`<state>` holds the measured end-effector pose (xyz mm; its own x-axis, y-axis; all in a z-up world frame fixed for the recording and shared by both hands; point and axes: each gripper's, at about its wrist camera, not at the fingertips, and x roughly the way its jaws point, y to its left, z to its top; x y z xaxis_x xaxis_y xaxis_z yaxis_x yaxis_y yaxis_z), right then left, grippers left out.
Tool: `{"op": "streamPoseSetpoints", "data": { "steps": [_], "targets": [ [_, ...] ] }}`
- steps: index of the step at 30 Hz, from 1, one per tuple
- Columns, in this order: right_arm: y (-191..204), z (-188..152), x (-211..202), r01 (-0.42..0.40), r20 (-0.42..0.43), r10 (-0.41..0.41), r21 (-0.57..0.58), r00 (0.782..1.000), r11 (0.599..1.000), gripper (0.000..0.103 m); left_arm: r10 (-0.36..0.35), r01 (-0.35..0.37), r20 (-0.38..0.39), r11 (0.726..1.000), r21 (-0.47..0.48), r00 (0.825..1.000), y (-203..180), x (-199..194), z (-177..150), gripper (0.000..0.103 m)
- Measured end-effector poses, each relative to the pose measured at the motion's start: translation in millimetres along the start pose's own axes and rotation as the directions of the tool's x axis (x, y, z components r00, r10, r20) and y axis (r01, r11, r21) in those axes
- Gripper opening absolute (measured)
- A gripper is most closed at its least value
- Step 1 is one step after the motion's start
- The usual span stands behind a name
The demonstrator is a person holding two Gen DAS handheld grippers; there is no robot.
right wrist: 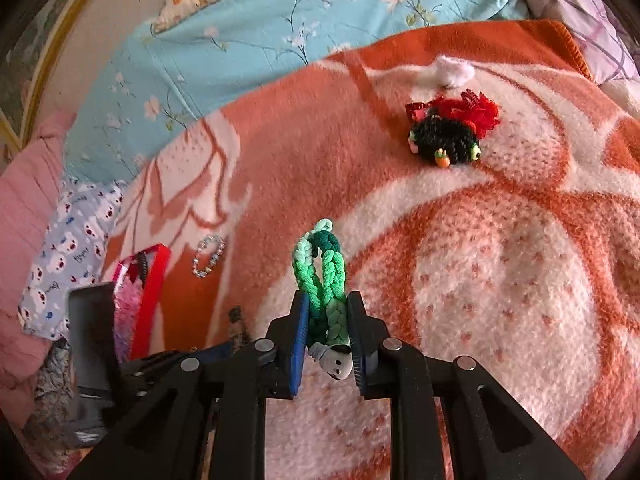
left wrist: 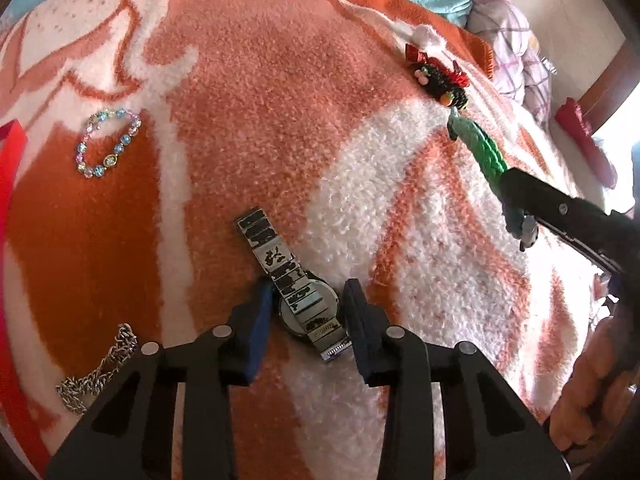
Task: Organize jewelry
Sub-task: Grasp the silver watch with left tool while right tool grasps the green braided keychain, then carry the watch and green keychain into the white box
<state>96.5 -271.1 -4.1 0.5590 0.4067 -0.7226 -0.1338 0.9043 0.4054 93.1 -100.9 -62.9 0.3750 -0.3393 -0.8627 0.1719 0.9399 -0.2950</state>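
Observation:
A metal wristwatch [left wrist: 298, 292] lies on the orange and white blanket [left wrist: 280, 120]. My left gripper [left wrist: 308, 300] is open, one finger on each side of the watch case, not closed on it. My right gripper [right wrist: 328, 316] is shut on a green braided hair tie [right wrist: 322, 276] with a small white charm, held above the blanket; it shows at the right of the left wrist view [left wrist: 486, 156]. A beaded bracelet [left wrist: 108, 142] lies far left. A silver chain [left wrist: 98, 372] lies near left. A black and red hair tie pile [right wrist: 452, 132] lies far right.
A red box [right wrist: 140, 296] with pink items stands at the blanket's left edge, its rim showing in the left wrist view [left wrist: 10, 200]. Blue floral bedding [right wrist: 280, 28] and pillows [left wrist: 512, 48] lie beyond the blanket. A white fluff ball [right wrist: 452, 72] sits by the pile.

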Motion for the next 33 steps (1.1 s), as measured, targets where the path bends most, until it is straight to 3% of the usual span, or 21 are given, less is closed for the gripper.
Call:
{"op": "streamPoseSetpoints", "data": {
  "steps": [18,33],
  "targets": [
    [36,-26,-16,-0.059,-0.002,0.059,-0.020,0.998,0.998,0.019,-0.022,0.022,0.107,1.000,0.006,0.994,15,-74,-27,0.031],
    [113,-40,-15,-0.148,-0.036,0.144,-0.136,0.989,0.980,0.019,0.035,-0.010,0.225,0.994,-0.111,0.974,77,-147,-57,0.031]
  ]
}}
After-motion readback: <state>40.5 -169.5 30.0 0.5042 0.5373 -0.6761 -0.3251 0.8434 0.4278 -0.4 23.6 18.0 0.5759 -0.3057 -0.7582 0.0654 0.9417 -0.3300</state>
